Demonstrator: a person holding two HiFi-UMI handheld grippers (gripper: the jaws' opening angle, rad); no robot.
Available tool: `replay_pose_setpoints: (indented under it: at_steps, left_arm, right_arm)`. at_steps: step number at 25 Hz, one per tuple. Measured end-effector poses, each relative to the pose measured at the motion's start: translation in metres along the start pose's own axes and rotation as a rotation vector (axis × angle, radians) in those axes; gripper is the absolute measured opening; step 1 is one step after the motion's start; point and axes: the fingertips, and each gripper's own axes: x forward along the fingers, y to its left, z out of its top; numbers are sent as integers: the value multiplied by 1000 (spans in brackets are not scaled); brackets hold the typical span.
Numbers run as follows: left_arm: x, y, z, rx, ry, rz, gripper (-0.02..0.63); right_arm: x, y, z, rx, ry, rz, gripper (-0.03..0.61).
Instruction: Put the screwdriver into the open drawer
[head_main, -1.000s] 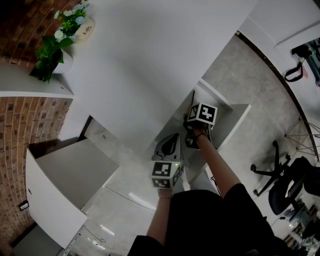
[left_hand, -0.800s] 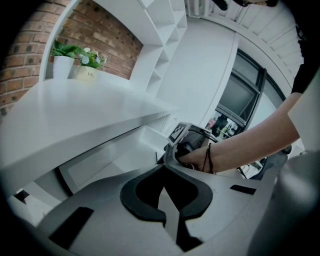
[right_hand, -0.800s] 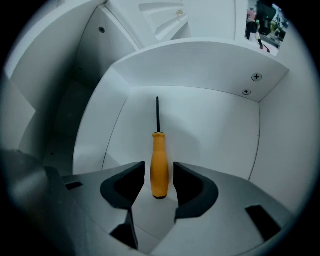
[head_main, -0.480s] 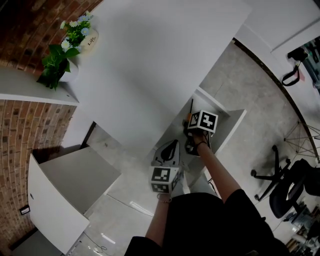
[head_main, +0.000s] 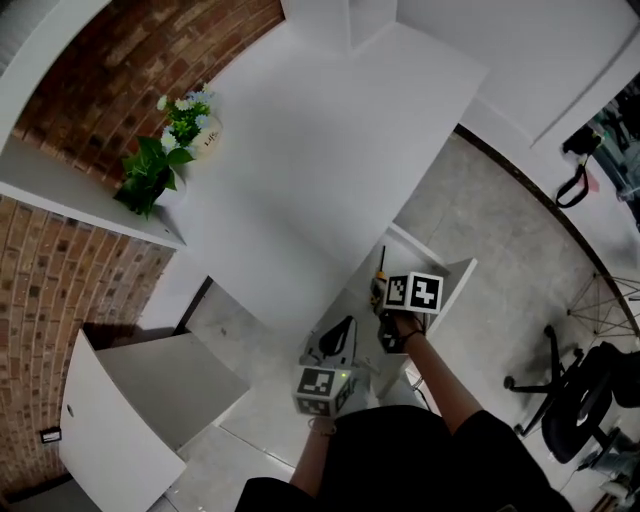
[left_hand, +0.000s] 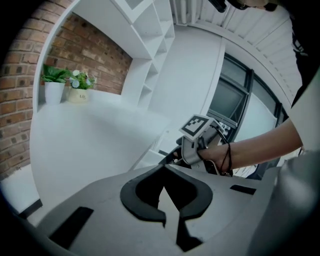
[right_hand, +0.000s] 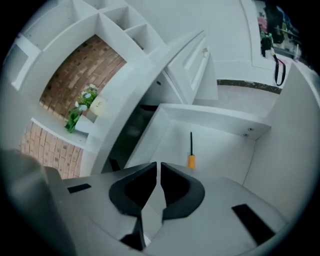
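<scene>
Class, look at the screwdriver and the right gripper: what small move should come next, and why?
Probably draw the right gripper back, clear of the drawer. The screwdriver already lies on its floor, and the fingers have just been closing with nothing between them.

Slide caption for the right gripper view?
Screwdriver lies in the open drawer; empty right tongs, just closing, hover above it.

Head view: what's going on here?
A person holds a gripper in each hand at an open drawer. The screwdriver already lies on the drawer's floor, touching neither gripper. The right gripper hangs above it. Its jaws have just been closing and stand nearly together, with nothing between them. The left gripper is shut and empty, off to the side.
</scene>
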Motion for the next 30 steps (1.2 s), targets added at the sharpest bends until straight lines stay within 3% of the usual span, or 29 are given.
replay_pose_setpoints:
  at_steps: [14, 19, 30]
  left_arm:
    - [-35, -23, 80, 44, -171, -39, 9]
    - [-47, -29, 104, 78, -197, -31, 9]
    - [-67, -37, 151, 145, -296, -27, 9]
  right_arm:
    - [-137, 73, 24, -274, -343, 255, 15]
    - [-179, 96, 39, -378, -482, 298, 15]
    - [-246, 127, 59, -542, -685, 379, 15]
